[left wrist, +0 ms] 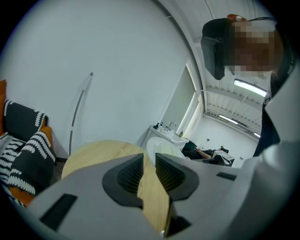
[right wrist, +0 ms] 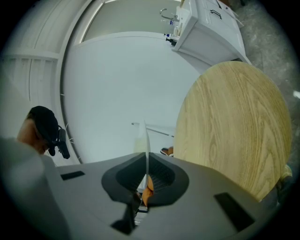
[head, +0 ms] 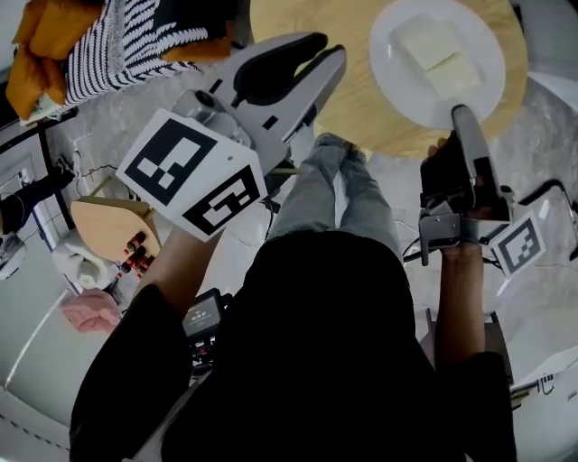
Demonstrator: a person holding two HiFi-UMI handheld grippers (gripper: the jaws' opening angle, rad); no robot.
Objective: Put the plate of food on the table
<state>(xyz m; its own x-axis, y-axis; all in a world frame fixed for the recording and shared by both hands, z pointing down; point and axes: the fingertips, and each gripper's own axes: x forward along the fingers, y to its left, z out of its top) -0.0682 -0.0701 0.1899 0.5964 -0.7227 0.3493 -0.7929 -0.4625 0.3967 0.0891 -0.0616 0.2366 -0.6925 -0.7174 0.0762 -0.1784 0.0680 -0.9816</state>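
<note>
Carrying step in hand, by the look of it: not yet set down. Grips the near rim of the white plate with the right tool, jaws clenched on the thin rim, seen edge-on in the right gripper view. Holds the plate, with its pale blocks of food, over the round wooden counter at the upper right of the head view. Hard to tell there whether touching the wood or hovering. Appears apart from it in the right gripper view. Holds the left tool released and empty at upper centre, with only bare wood showing through the narrow gap.

Next, probably: lowering level until flat on the wood, then letting go and backing out toward the lower frame. Plenty of bare wood left of the plate. Less room to the right and at the near edge, close to the gripped rim, so setting down further in looks wise. Calls for a level hold, lest the food slide.
</note>
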